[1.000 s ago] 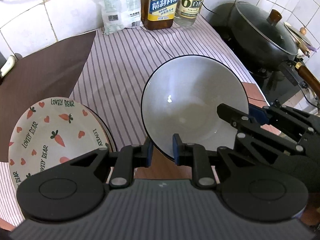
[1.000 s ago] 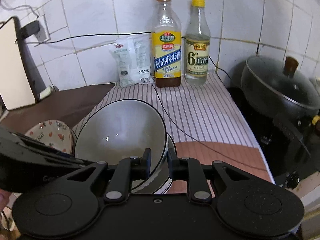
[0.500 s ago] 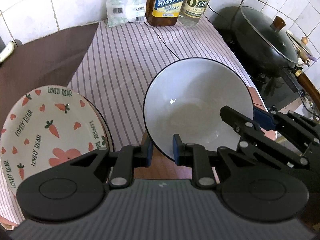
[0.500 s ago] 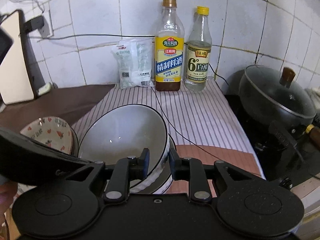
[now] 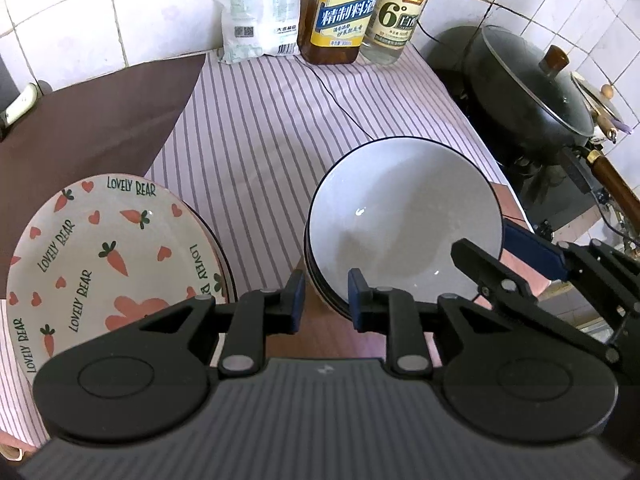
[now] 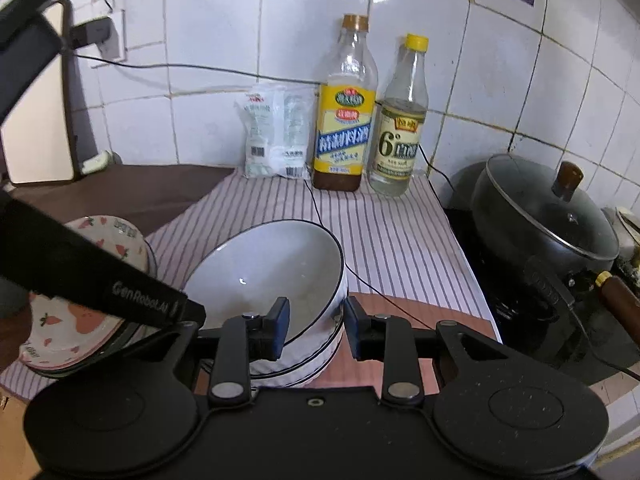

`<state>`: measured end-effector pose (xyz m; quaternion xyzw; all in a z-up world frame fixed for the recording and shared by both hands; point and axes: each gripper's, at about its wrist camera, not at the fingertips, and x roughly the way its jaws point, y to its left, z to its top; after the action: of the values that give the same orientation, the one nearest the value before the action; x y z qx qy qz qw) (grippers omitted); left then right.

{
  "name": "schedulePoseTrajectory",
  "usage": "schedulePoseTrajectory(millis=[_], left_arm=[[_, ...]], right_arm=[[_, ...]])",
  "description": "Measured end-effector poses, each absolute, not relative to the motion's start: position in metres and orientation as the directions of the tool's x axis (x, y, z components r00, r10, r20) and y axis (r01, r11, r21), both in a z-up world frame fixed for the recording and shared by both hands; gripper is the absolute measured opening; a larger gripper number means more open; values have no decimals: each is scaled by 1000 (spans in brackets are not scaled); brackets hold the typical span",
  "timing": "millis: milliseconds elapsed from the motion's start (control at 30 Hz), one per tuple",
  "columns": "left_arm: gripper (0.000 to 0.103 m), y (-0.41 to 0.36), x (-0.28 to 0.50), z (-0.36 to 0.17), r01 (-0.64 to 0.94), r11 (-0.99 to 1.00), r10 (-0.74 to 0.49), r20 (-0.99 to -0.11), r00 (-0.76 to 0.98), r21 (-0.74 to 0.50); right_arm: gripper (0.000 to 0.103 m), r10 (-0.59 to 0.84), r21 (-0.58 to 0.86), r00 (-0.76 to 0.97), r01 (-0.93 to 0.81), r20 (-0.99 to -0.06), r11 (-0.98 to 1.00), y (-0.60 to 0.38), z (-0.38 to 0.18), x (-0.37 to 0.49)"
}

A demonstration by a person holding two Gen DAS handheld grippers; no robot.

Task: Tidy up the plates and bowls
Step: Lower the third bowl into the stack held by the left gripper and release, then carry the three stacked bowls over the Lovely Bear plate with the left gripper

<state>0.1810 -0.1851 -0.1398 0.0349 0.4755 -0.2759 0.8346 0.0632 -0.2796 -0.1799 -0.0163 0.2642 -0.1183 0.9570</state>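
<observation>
A white bowl point(image 5: 404, 224) with a dark rim sits nested on top of a stack of like bowls point(image 6: 304, 364) on the striped cloth. My left gripper point(image 5: 326, 304) straddles its near rim, pads close against the wall, and its jaws are starting to open. From the right side, my right gripper point(image 6: 316, 316) brackets the rim. Its jaws are opening and a gap shows beside the right pad. The right gripper point(image 5: 482, 236) also shows at the bowl's right edge in the left wrist view. A carrot-patterned plate point(image 5: 104, 264) tops a second stack to the left.
Two bottles point(image 5: 344, 8) and a white bag point(image 5: 260, 8) stand against the tiled wall. A lidded black pot point(image 5: 528, 92) sits on the stove at right. A thin black cable point(image 5: 340, 96) crosses the striped cloth point(image 5: 260, 128). A dark mat point(image 5: 92, 120) lies left.
The white bowl has come down from a tilted hold and now sits level on the stack. The right gripper's jaws have widened away from the rim. The left jaws have parted slightly.
</observation>
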Motion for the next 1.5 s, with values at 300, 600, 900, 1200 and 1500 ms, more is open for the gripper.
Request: schedulePoseTrajectory(millis=[300,600,900,1200,1500], left_arm=[[22,-169,163,-125,501,835,-465,-780,419,-228],[23,-148,142,-116,493,827,-503,-749,431,-272],[25,-137,128,-134,503,795,-575,-686,446,-339],[41,-133,130,-155,499,763,-639,-599,483,-411],[51,-142,159,-174,401,758,-652,-616,442,-514]], right_arm=[[41,-204,-93,864,182,-460,979,-272,-173,33],[51,-162,-112,888,126,-429,986,-265,-179,5],[62,-117,-117,902,75,-416,990,-266,-206,-7],[72,-88,-114,911,46,-403,992,-282,-252,12],[75,-39,-97,915,-1,-401,995,-292,-279,37]])
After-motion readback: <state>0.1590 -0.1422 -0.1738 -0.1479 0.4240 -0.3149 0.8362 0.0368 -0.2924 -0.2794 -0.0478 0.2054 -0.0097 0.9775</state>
